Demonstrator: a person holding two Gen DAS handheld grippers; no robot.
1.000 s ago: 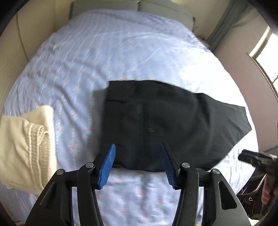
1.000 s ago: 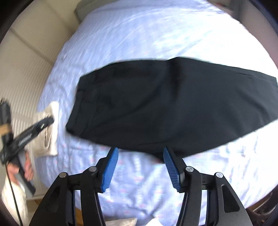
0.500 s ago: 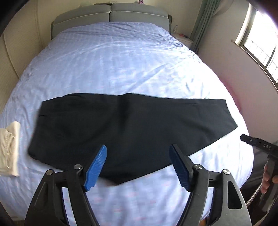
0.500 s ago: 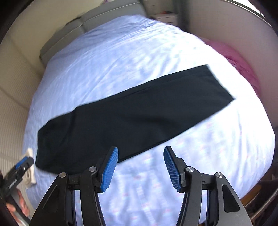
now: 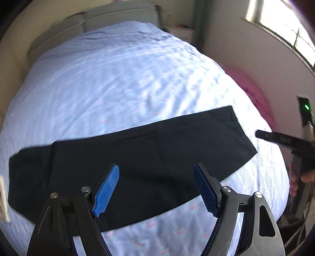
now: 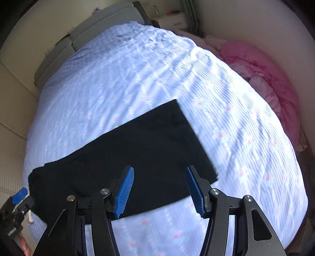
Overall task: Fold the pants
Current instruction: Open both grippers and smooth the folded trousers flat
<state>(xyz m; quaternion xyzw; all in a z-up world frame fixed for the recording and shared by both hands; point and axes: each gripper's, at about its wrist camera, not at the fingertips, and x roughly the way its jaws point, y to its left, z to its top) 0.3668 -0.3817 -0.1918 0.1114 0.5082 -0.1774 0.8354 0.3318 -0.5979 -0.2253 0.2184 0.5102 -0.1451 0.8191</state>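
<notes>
Black pants [image 5: 149, 159] lie flat across a light blue bed, legs stacked, waist to the left and hems to the right. They also show in the right wrist view [image 6: 141, 155]. My left gripper [image 5: 156, 190] is open and empty, held above the middle of the pants near their front edge. My right gripper [image 6: 159, 192] is open and empty, above the leg part near the hem end. The right gripper also shows at the right edge of the left wrist view [image 5: 283, 140]. The left gripper shows at the lower left of the right wrist view [image 6: 17, 206].
The bed [image 5: 118, 78] has a grey headboard [image 5: 118, 17] at the back. A pink blanket [image 6: 261, 78] lies beside the bed on the right. A cream garment [image 5: 3, 198] peeks in at the left edge. A nightstand [image 6: 171, 20] stands by the headboard.
Both views have swung to the right along the pants, from the waist end toward the hem end. Both grippers stayed open. The pants have not moved.
</notes>
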